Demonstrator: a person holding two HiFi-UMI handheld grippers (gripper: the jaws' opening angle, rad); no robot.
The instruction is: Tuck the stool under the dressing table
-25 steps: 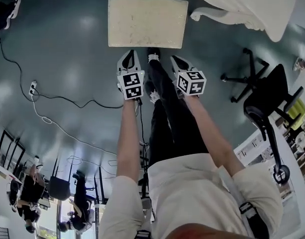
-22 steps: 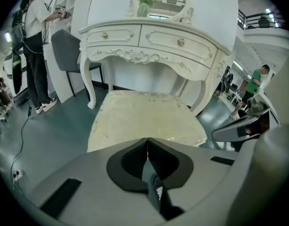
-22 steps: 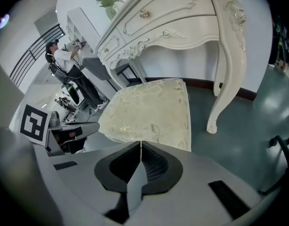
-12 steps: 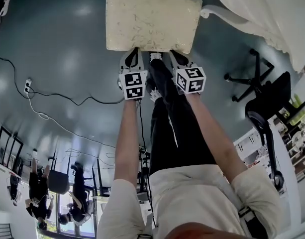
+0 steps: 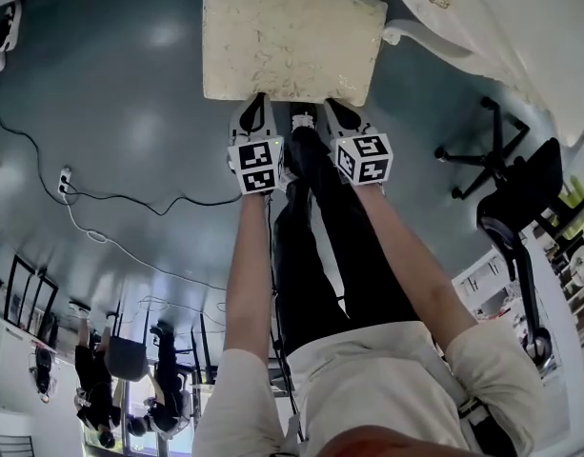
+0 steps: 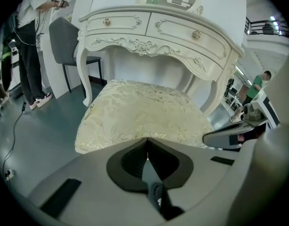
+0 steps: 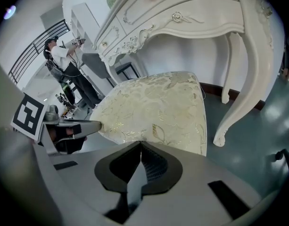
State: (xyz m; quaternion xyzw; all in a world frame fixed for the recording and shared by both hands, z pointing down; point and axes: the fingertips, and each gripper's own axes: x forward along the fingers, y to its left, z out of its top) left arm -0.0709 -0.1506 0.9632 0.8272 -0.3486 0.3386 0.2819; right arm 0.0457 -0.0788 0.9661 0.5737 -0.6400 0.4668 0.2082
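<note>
The stool, a cream seat with a patterned cushion, stands on the grey floor in front of the white dressing table, lined up with the opening between its curved legs. Its far edge looks close to the table's carved front, perhaps just under it, but most of the seat sits out in the open, so the tucking seems barely begun. The left hand-held gripper has its jaws shut tip to tip with nothing between them, and it meets the near edge of the cushion. The right hand-held gripper is closed and empty in the same way, set beside the first at that same edge. Whether the tips actually press the cushion or only reach it, I cannot say. Both arms are stretched forward, which reads as a push stance. What is left, by my judgement, is nearly the whole slide forward until the seat sits under the drawers, keeping it straight so it clears the front leg on the right
</note>
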